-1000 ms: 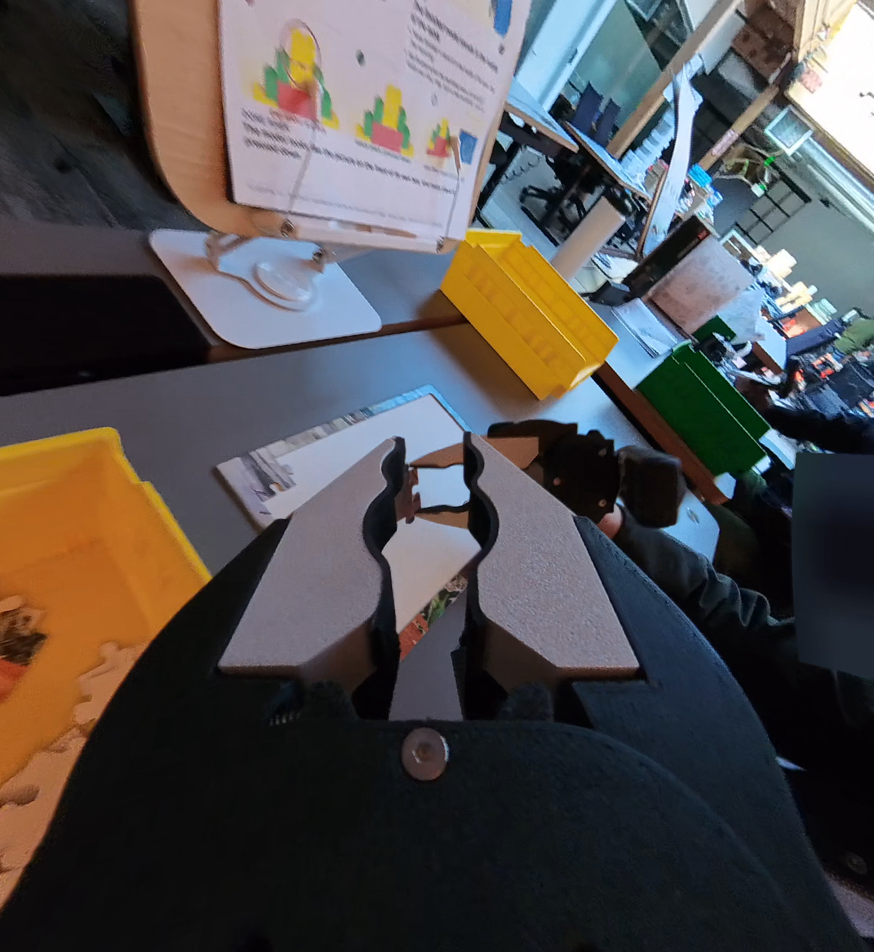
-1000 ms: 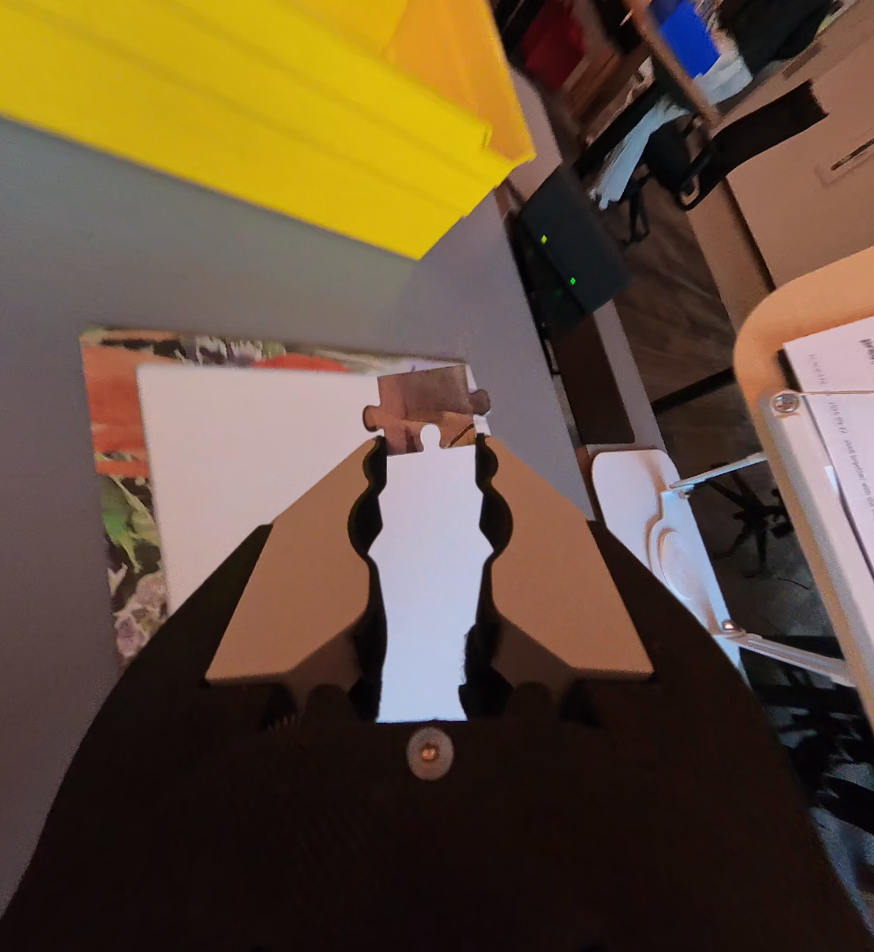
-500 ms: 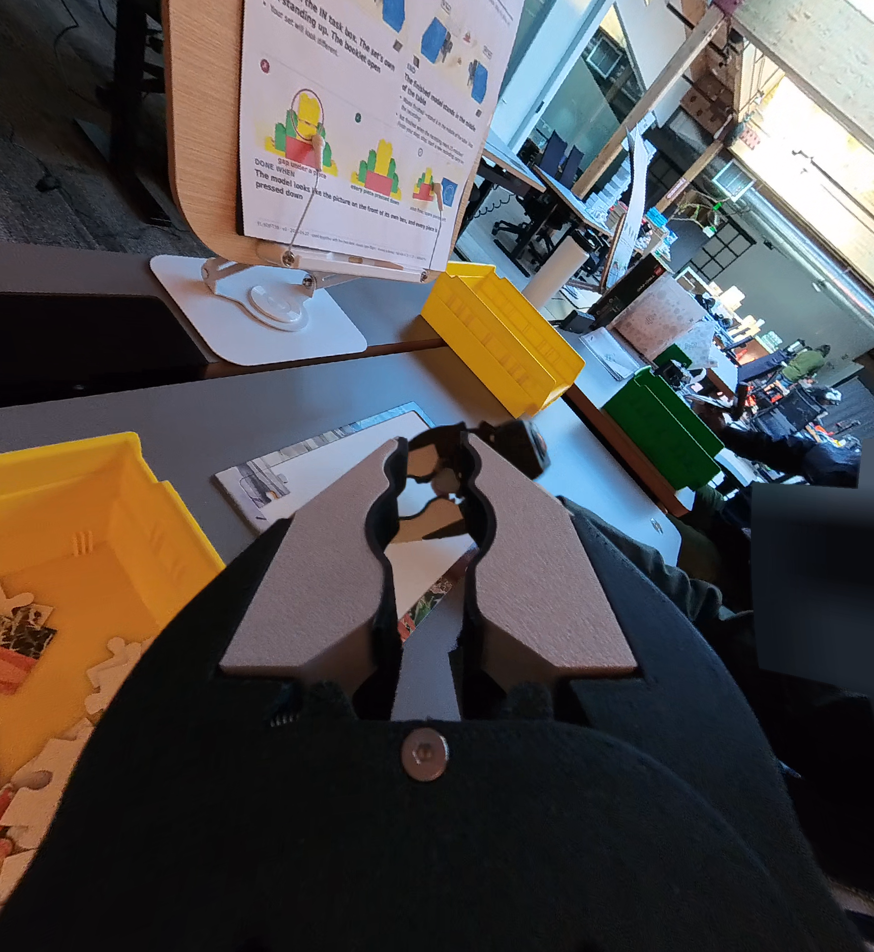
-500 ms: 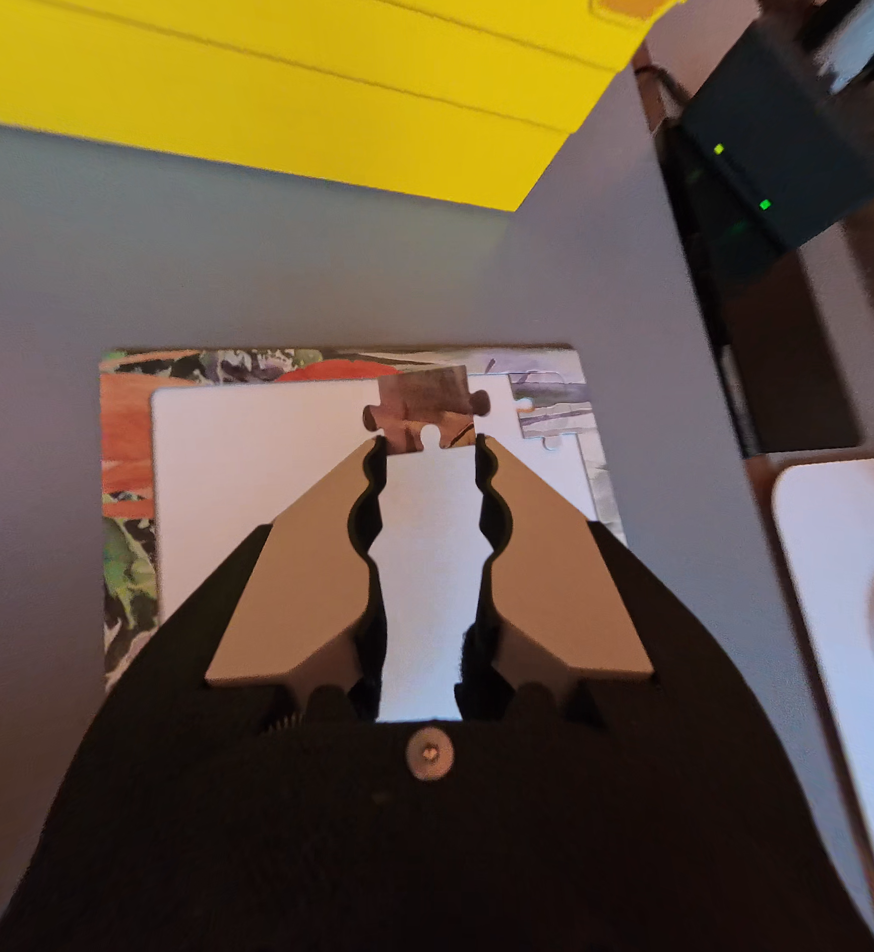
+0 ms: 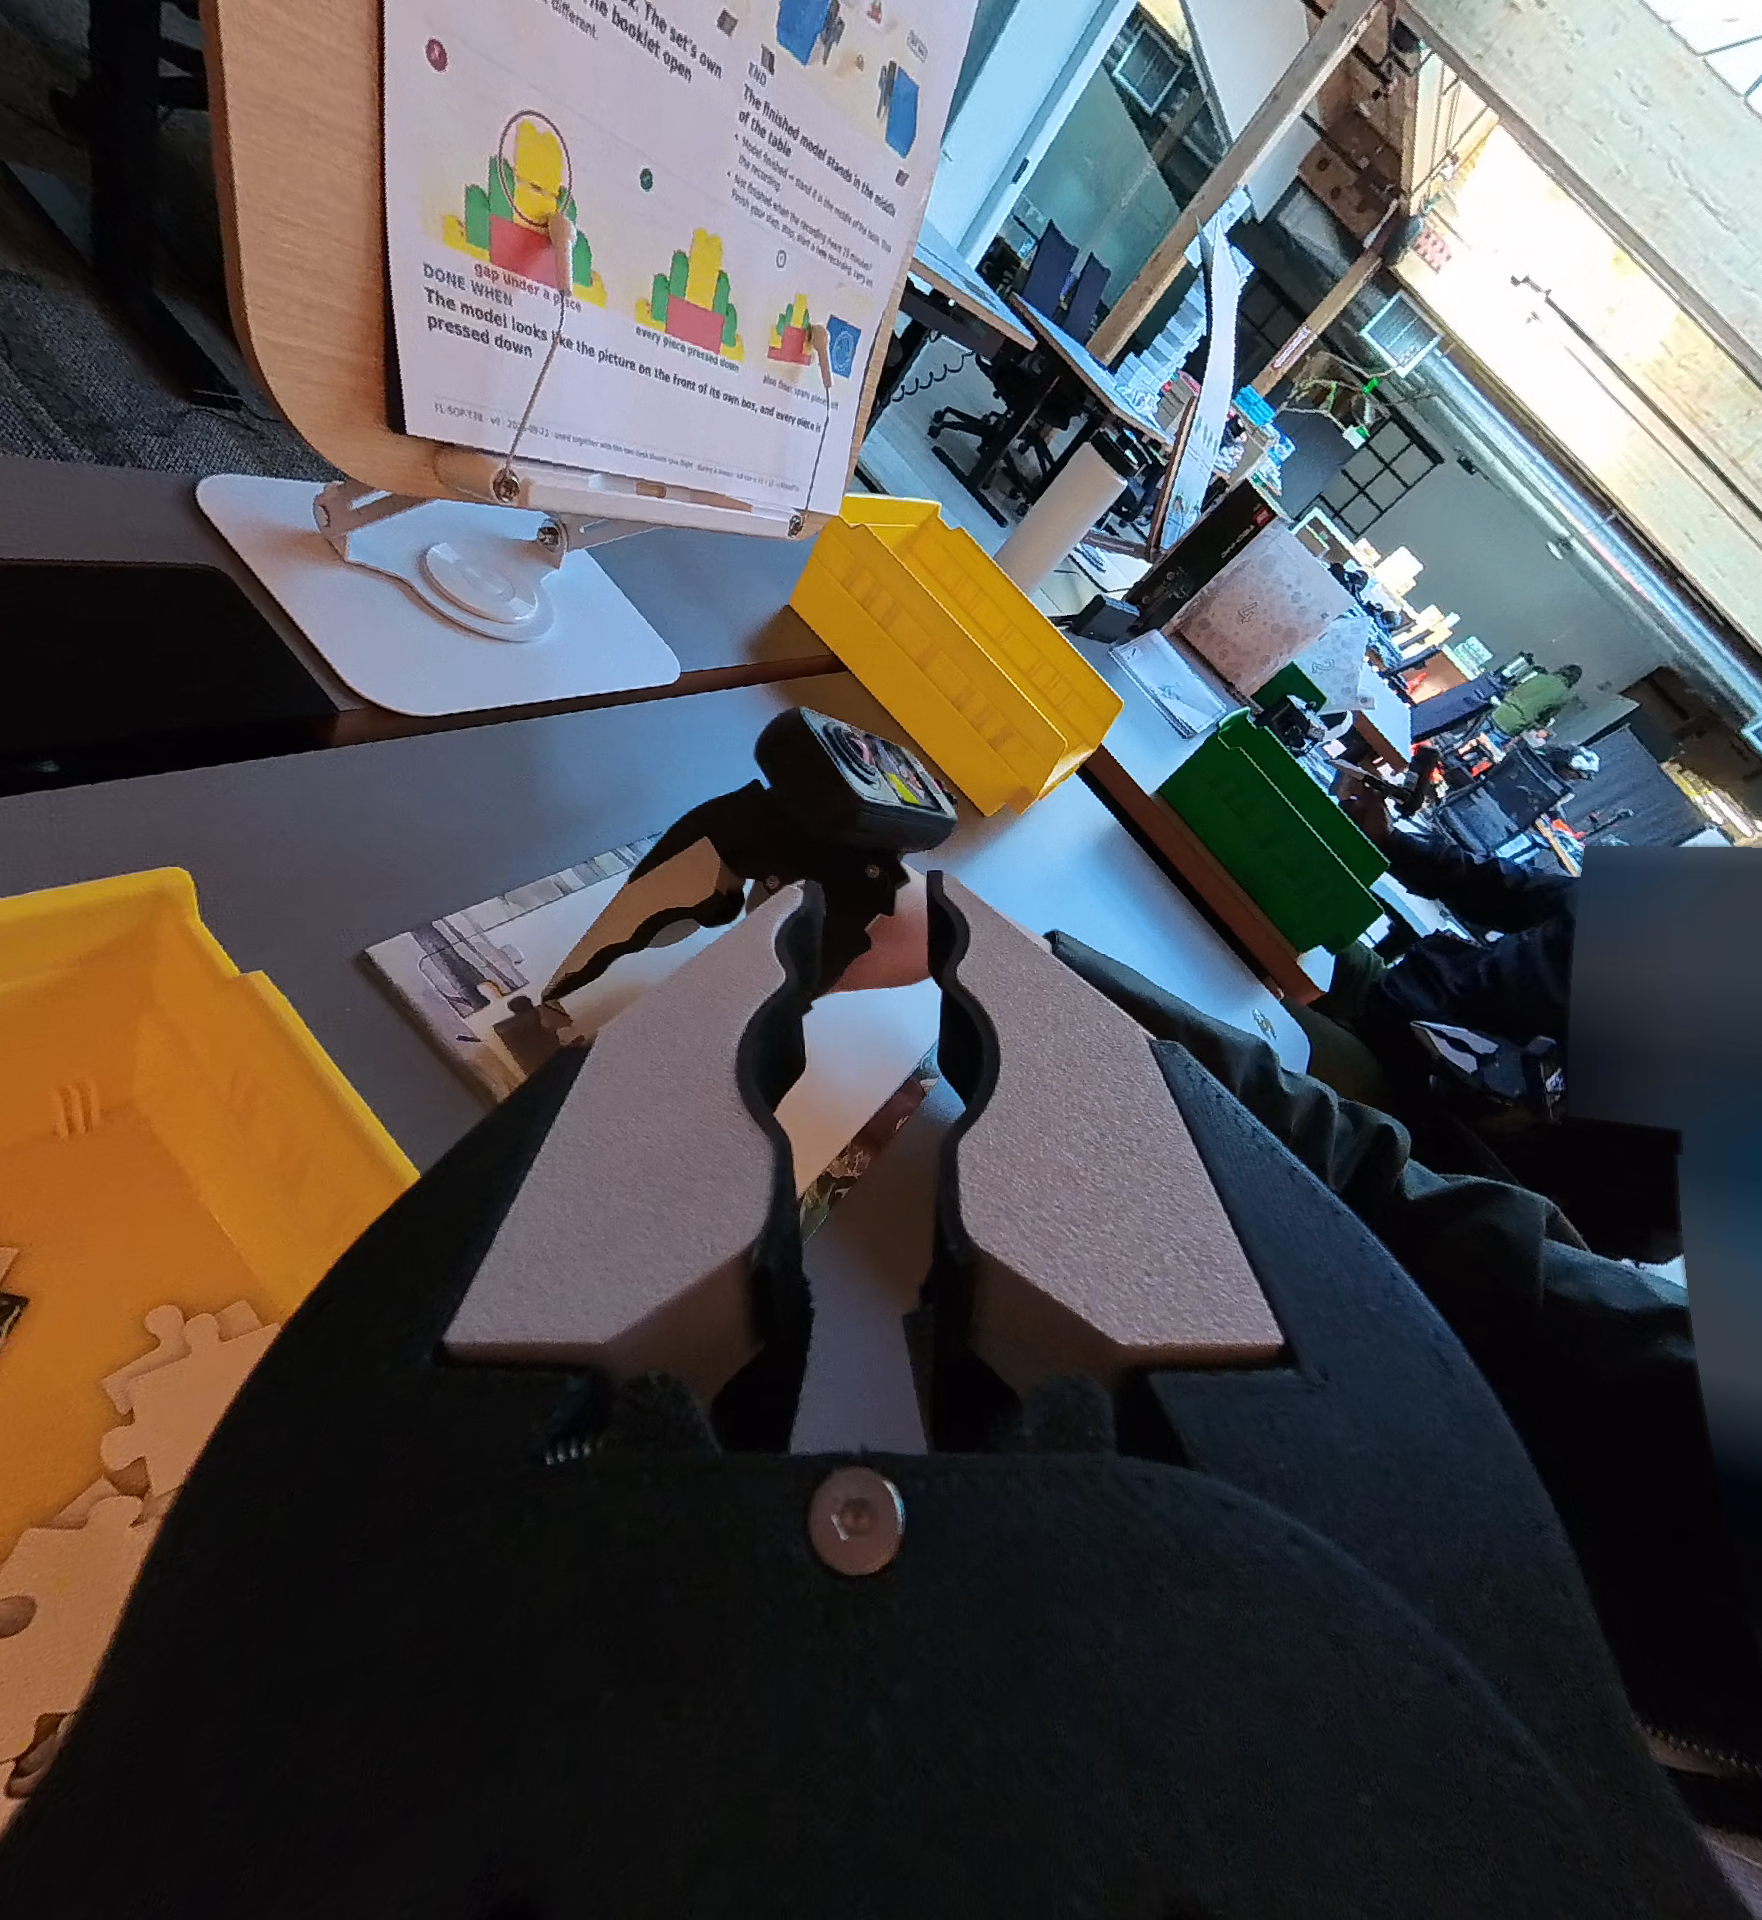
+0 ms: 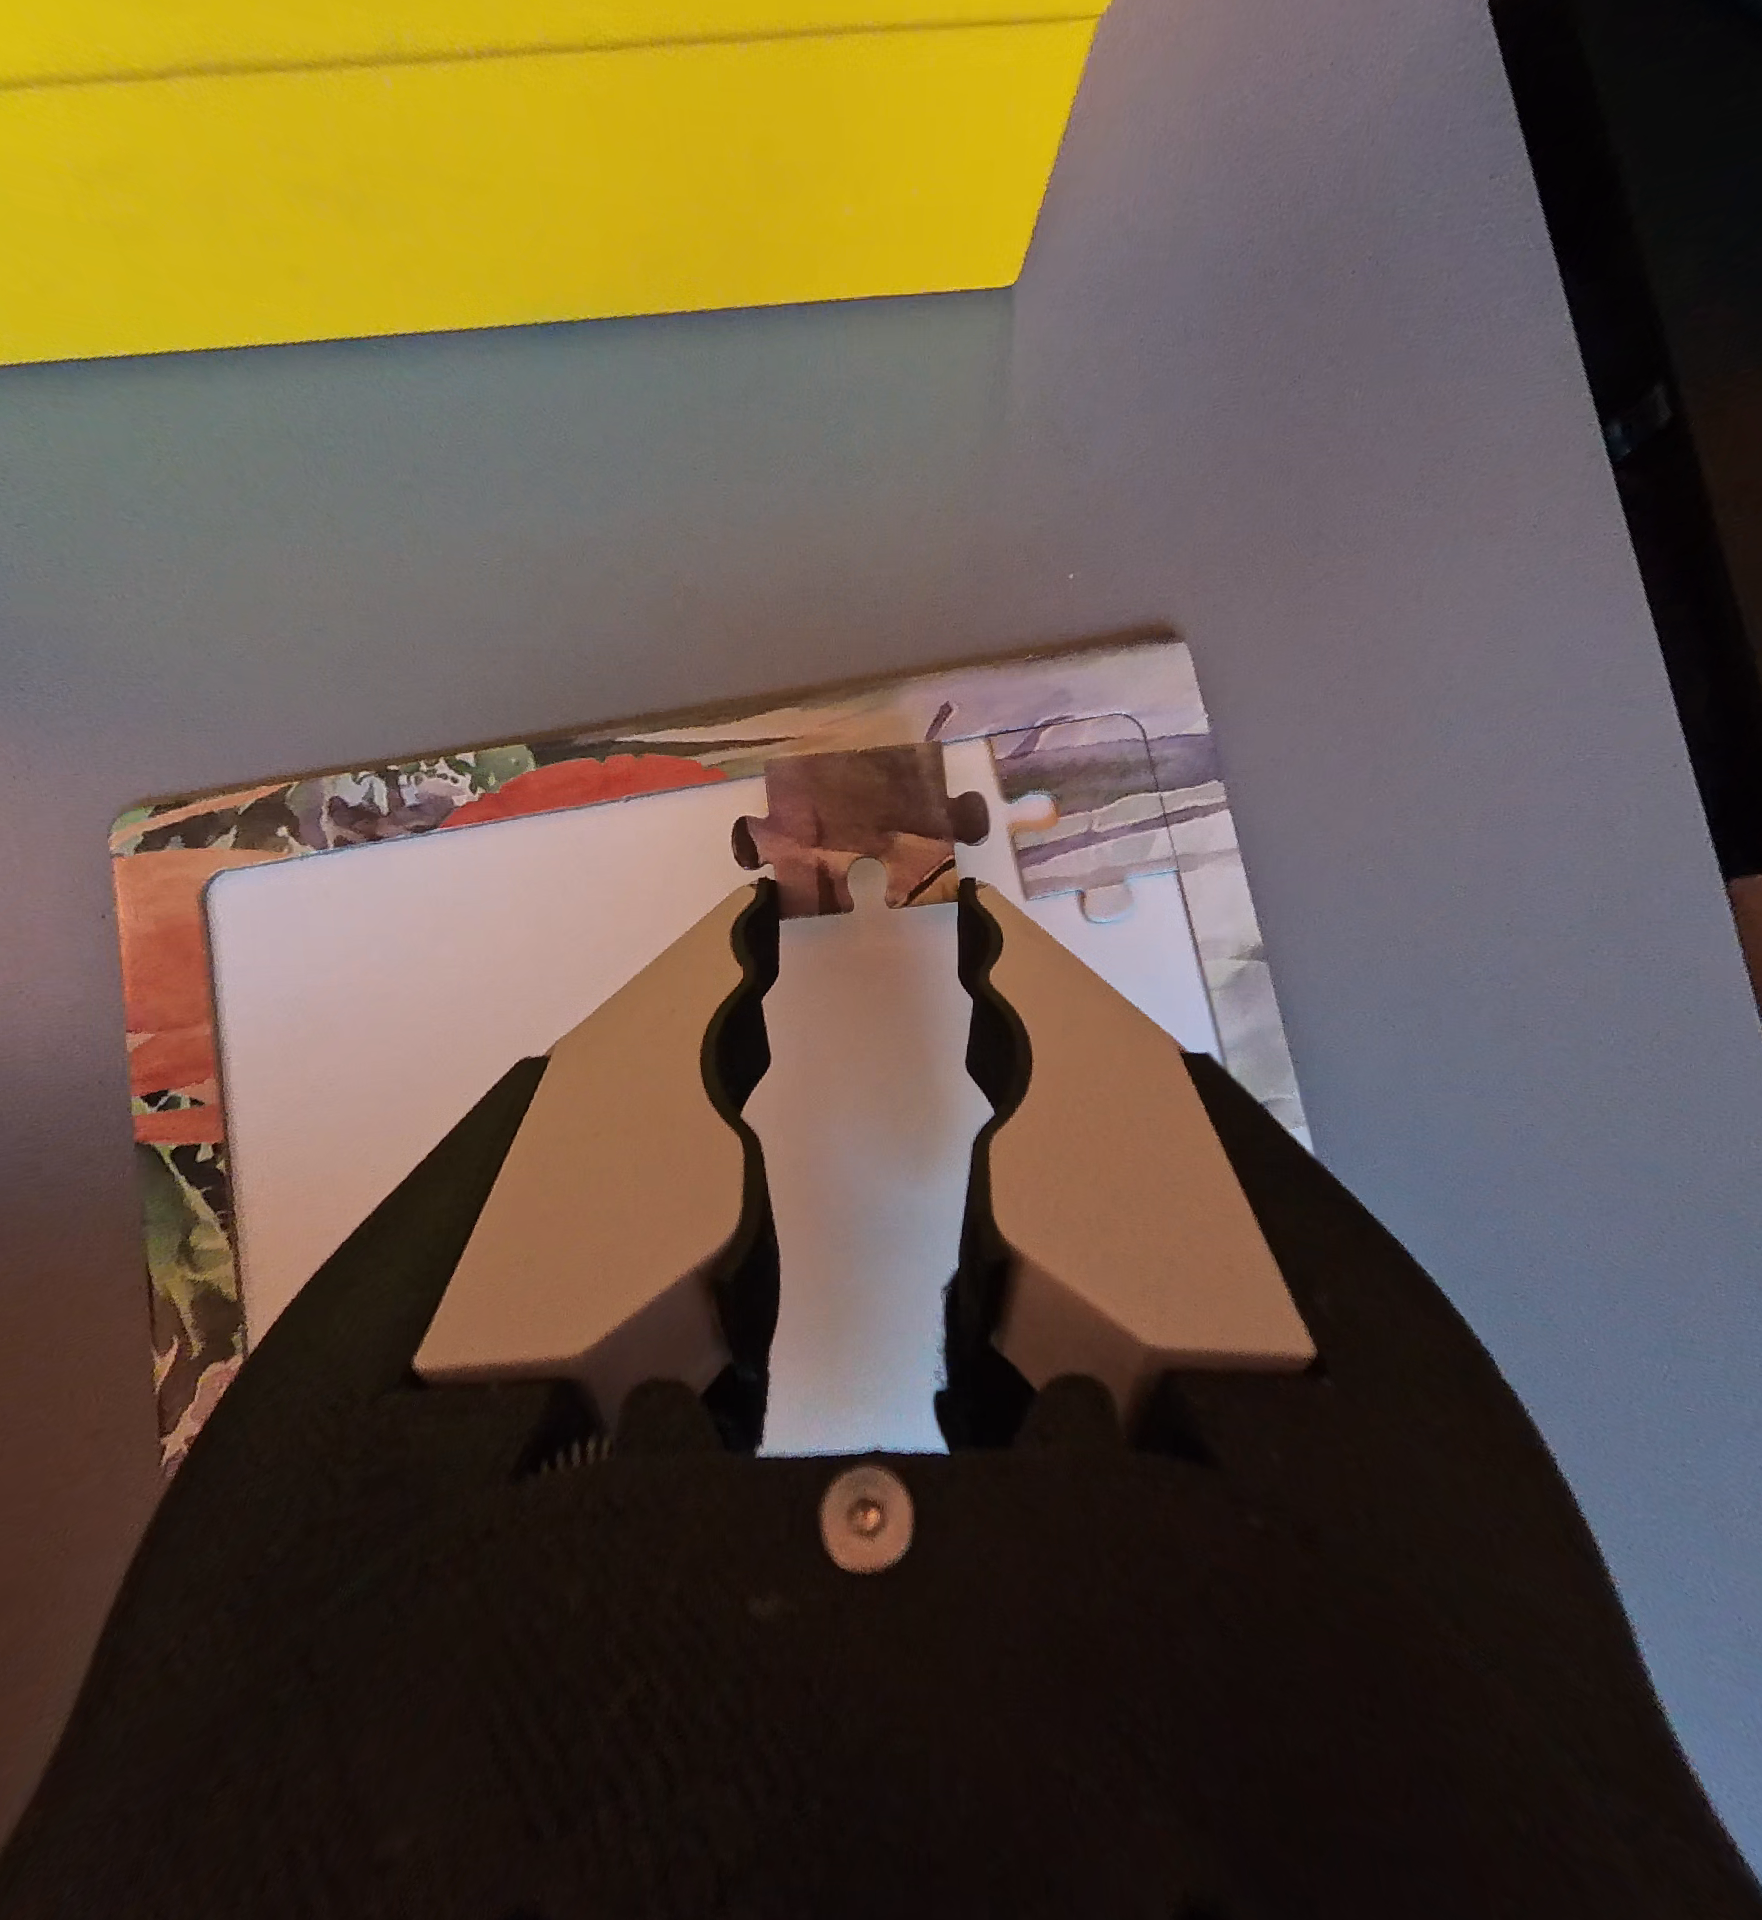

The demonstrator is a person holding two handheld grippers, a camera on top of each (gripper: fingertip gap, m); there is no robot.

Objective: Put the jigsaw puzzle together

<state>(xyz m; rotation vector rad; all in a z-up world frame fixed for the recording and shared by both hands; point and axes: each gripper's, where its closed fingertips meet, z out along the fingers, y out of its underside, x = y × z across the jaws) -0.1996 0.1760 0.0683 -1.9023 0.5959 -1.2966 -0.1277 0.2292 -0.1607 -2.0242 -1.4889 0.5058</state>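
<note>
**Brown Piece Brought to the Top Edge of the Puzzle Tray**

Since the earlier frames, the right gripper point(image 6: 861, 883) has been carried over the puzzle tray point(image 6: 170, 966) so that the whole frame is in its view, and the brown puzzle piece point(image 6: 861, 826) has been brought against the top edge of the white recess, just beside the seated corner piece point(image 6: 1095, 821). The brown piece is held between the right fingertips, which are clamped on its lower edge. The left gripper point(image 5: 866, 914) is held above the table, its fingers apart and empty; a hand point(image 5: 882, 956) is seen between them.

**Risks**
- The tab may be pressed onto the neighbour instead of into its socket if the piece is lowered slightly off line.
- The piece may be lifted out again if the fingertips are opened before it lies flat.
- The tray may be pushed along the table, since it is not held by the left gripper.

**Count**
- Grippers: two.
- Pieces in the tray: two, one seated and one held.
- Yellow bins: two, the near bin point(image 5: 56, 1039) with loose pieces point(image 5: 181, 1392) and the far bin point(image 5: 960, 665).
- Green bins point(image 5: 1272, 831): one.
</note>
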